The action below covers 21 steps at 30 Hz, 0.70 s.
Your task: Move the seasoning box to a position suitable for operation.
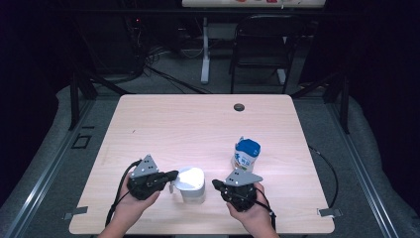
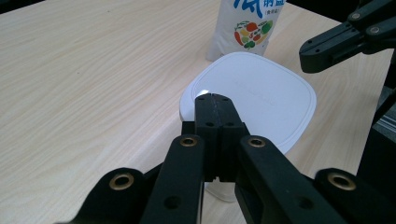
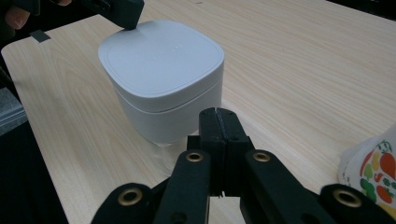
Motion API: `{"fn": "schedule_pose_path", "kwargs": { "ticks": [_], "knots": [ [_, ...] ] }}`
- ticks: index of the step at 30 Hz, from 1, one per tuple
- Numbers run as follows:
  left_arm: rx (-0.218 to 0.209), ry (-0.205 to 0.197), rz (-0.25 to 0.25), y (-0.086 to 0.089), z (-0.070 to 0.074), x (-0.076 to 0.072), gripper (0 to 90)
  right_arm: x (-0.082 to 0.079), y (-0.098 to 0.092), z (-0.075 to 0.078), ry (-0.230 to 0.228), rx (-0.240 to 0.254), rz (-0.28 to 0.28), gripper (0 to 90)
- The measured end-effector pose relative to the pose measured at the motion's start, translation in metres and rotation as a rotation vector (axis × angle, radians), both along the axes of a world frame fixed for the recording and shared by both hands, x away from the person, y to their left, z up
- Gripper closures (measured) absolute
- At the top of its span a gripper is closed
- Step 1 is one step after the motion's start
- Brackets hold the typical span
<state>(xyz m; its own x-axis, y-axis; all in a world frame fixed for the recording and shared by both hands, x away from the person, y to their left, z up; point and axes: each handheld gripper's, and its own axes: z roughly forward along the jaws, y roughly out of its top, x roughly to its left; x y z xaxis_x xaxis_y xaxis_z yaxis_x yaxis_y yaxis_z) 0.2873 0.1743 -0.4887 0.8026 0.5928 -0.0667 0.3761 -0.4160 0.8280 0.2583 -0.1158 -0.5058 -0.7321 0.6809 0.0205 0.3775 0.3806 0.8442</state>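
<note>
One white, rounded-square plastic container with a lid (image 1: 191, 184) stands near the front edge of the pale wooden table (image 1: 163, 124), between the two hand-held tools. A faint embossed line of lettering runs across its lid, too faint to read. One soft white pouch with a blue top (image 1: 245, 154) stands just right of and beyond the container; its front carries large blue characters that are cut off at the frame edge, a small line of characters in brackets, and a round picture of colourful fruit and vegetables.

The left gripper (image 2: 215, 96) has its black jaws pressed fully together with nothing between them, the tips resting at the left rim of the container's lid. The right gripper (image 3: 218, 111) also has its jaws fully together and empty, just right of the container and apart from it.

One small dark round cap (image 1: 239, 107) is set in the table's far side.
</note>
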Motion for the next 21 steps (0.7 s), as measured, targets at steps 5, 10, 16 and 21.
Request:
{"fn": "schedule_pose_path", "kwargs": {
  "ticks": [5,10,16,21],
  "knots": [
    [0.000,0.001,0.001,0.000,0.000,0.000,90.0,0.000,0.003,-0.003,0.010,0.000,0.007,90.0],
    [0.000,0.001,0.002,0.001,0.000,0.000,90.0,0.001,0.005,-0.004,0.019,-0.001,0.016,90.0],
    [-0.009,0.001,0.007,0.001,-0.001,-0.001,90.0,0.001,0.010,-0.007,0.030,0.000,0.032,90.0],
    [-0.005,0.003,0.007,0.002,-0.001,-0.001,90.0,0.002,0.011,-0.008,0.029,-0.007,0.037,90.0]
  ]
}}
